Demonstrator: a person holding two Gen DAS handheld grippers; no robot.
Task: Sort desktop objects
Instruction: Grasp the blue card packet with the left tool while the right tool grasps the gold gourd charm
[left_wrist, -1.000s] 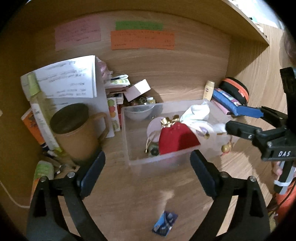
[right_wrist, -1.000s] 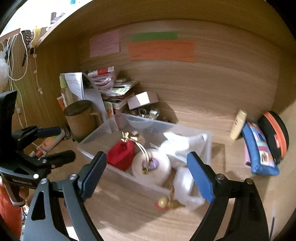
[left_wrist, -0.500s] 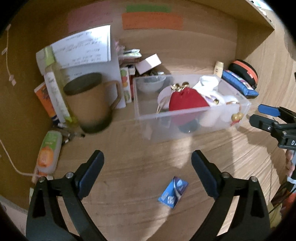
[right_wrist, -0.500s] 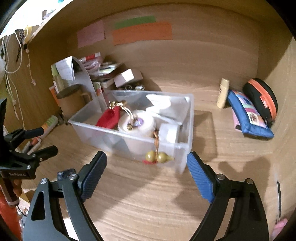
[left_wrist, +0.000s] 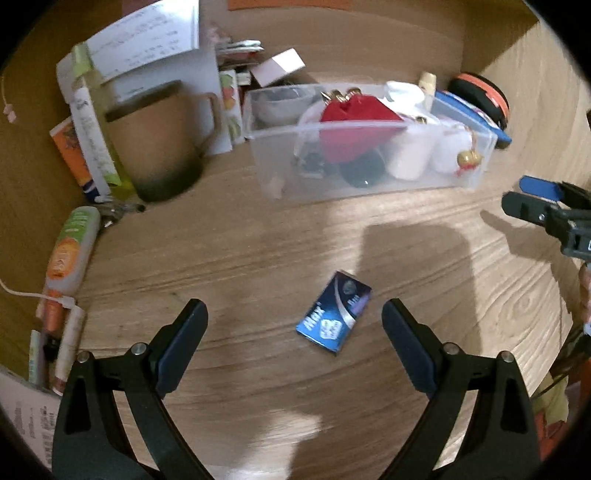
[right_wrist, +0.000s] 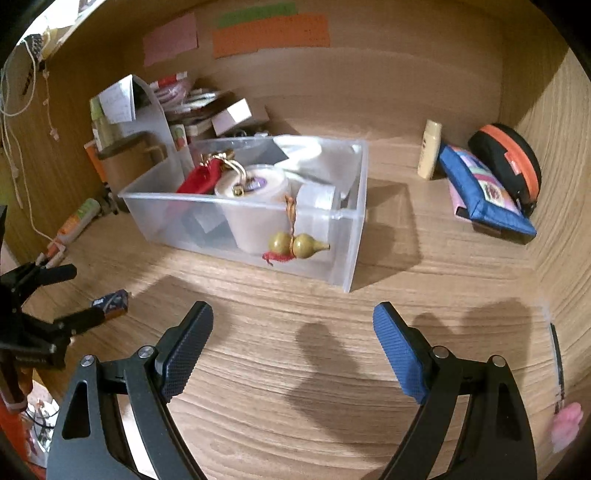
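Clear bin (right_wrist: 258, 206) already loaded: red pouch (right_wrist: 197, 181), white tub (right_wrist: 255, 199), gourd charm (right_wrist: 295, 243) hanging over front wall. Small blue box (left_wrist: 334, 312) left loose on desk (left_wrist: 258, 251), near side of bin. Left gripper (left_wrist: 295, 332) spread wide, empty, box lying between fingers. Right gripper (right_wrist: 291, 332) spread too, empty, above bare desk. Judged mostly done; blue box next.

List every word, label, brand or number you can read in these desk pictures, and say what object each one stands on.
"Max": on the small blue packet lying on the desk; its smaller print is too blurred to read.
Handwritten white sheet: too blurred.
Orange-and-green tube: label unreadable.
Pink note and orange note on the back wall: writing too faint.
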